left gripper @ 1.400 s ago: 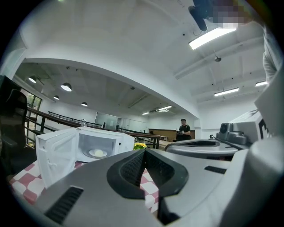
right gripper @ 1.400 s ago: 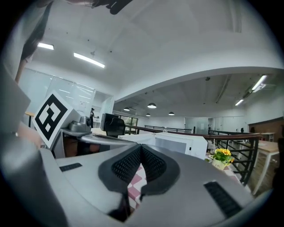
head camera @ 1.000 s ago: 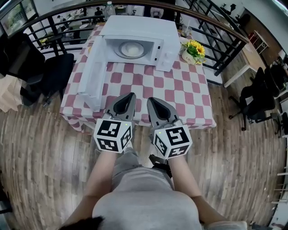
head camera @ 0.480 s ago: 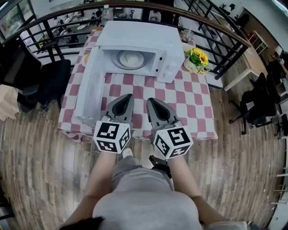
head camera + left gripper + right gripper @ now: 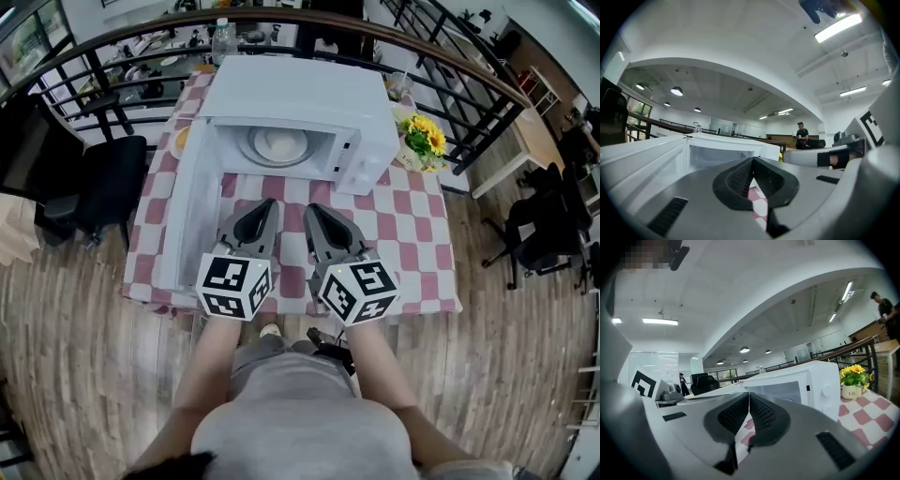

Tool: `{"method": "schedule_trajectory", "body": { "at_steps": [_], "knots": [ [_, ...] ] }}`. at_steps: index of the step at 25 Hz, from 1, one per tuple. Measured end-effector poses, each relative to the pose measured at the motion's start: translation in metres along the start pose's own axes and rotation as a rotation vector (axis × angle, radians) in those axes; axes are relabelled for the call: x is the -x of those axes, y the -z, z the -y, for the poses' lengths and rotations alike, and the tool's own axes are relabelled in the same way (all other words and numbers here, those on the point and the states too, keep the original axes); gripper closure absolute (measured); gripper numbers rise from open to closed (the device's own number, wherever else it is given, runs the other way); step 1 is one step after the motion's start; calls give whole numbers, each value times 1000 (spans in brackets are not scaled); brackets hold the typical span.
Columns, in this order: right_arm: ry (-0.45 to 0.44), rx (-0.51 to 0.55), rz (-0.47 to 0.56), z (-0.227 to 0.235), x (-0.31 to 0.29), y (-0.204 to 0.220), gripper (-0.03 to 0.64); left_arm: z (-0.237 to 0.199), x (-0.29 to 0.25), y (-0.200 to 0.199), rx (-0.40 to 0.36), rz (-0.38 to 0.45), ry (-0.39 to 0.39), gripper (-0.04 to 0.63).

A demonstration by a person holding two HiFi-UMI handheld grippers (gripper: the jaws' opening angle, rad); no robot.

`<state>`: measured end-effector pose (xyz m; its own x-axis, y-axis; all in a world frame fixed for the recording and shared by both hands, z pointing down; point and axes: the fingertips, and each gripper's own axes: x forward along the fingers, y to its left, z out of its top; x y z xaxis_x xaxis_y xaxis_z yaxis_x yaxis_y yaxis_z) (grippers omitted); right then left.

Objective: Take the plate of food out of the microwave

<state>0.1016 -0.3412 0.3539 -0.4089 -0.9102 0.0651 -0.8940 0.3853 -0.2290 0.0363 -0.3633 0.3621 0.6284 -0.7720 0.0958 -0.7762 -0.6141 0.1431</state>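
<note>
A white microwave (image 5: 309, 94) stands at the back of a pink-and-white checked table (image 5: 412, 234), its door (image 5: 192, 211) swung open to the left. Inside it sits a white plate of pale food (image 5: 276, 143). My left gripper (image 5: 265, 207) and right gripper (image 5: 312, 211) hover side by side over the table's near half, short of the microwave's mouth, both shut with nothing between the pads. The left gripper view shows the shut left gripper (image 5: 752, 160) before the open cavity (image 5: 719, 157). The right gripper view shows the shut right gripper (image 5: 749, 395) before the microwave (image 5: 797, 387).
A pot of yellow flowers (image 5: 422, 142) stands right of the microwave. A clear bottle (image 5: 223, 39) is behind it. A dark railing (image 5: 450, 56) curves round the table's far side. Black office chairs (image 5: 103, 183) stand at left and at right (image 5: 539, 230) on the wooden floor.
The table and microwave have drawn nearer in the head view as the person stepped forward. Both grippers stay shut, side by side, now over the table's near half.
</note>
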Motion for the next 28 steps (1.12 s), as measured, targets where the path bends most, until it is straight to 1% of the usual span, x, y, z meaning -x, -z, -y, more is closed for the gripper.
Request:
{"method": "schedule_trajectory", "body": {
  "at_steps": [4,8,9,10,11,14,16,19,23,28],
  "knots": [
    [5,1,-26,3,-12,9,591,-9,-8,8,-1,-19,-3,592],
    [-7,-28,-38,5,-20,16,587,-14,-14,12,0,-27,0,592],
    [-12,-38,-37,5,-22,17,554,-15,-15,12,5,-27,-2,593],
    [-16,-49,-34,5,-23,19,507,-17,-16,13,9,-27,-5,594],
    [-18,-61,-29,6,-25,19,483,-19,-17,14,13,-26,-8,593],
    [-6,-99,14,14,-31,18,362,-24,-20,16,22,-23,-17,592],
    [13,-111,49,21,-34,16,318,-28,-22,16,27,-20,-23,592],
    [39,-139,48,30,-40,21,307,-32,-28,17,31,-19,-29,592],
    [59,-206,4,41,-56,35,296,-39,-36,18,28,-22,-35,592],
    [88,-343,-35,57,-79,51,298,-47,-43,21,2,-39,-40,592]
  ]
}}
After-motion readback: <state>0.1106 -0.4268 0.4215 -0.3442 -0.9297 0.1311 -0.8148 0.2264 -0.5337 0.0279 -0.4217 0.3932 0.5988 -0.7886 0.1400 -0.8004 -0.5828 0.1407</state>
